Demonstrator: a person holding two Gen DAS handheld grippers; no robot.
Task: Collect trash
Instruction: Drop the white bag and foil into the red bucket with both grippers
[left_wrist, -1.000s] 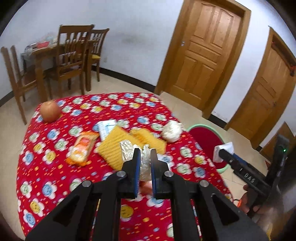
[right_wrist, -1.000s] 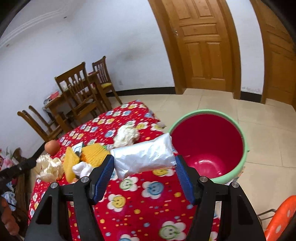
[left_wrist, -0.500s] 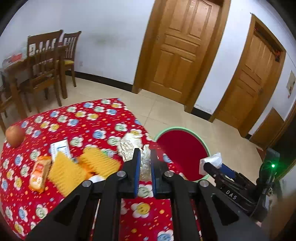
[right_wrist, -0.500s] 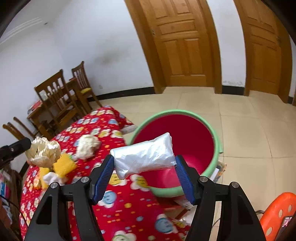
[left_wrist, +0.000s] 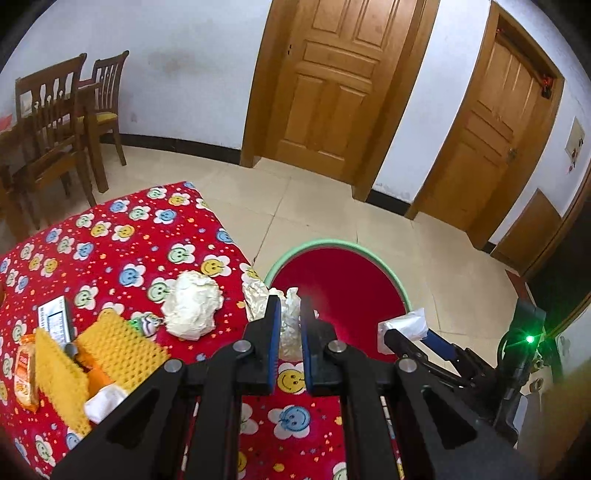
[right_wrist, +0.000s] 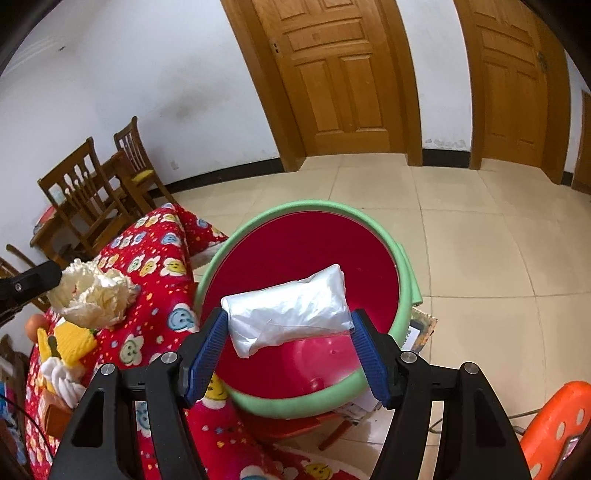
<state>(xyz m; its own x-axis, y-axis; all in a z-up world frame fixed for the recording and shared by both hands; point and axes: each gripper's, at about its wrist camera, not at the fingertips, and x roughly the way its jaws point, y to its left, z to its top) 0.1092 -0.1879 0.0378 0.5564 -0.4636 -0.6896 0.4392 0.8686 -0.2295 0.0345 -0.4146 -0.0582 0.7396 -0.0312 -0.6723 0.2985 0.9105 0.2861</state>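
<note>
Pouch (right_wrist: 290, 314) over bin (right_wrist: 404, 280), tablecloth edge (right_wrist: 188, 254) beside

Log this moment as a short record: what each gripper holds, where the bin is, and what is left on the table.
left gripper: shut on a crumpled foil wad, at the table edge next to the bin
right gripper: shut on a silver packet, held over the bin's opening
bin: red inside, green rim, on the floor beside the table
tablecloth: red with smiley flowers
left on the table: white paper ball, yellow sponges, orange snack packet
</note>
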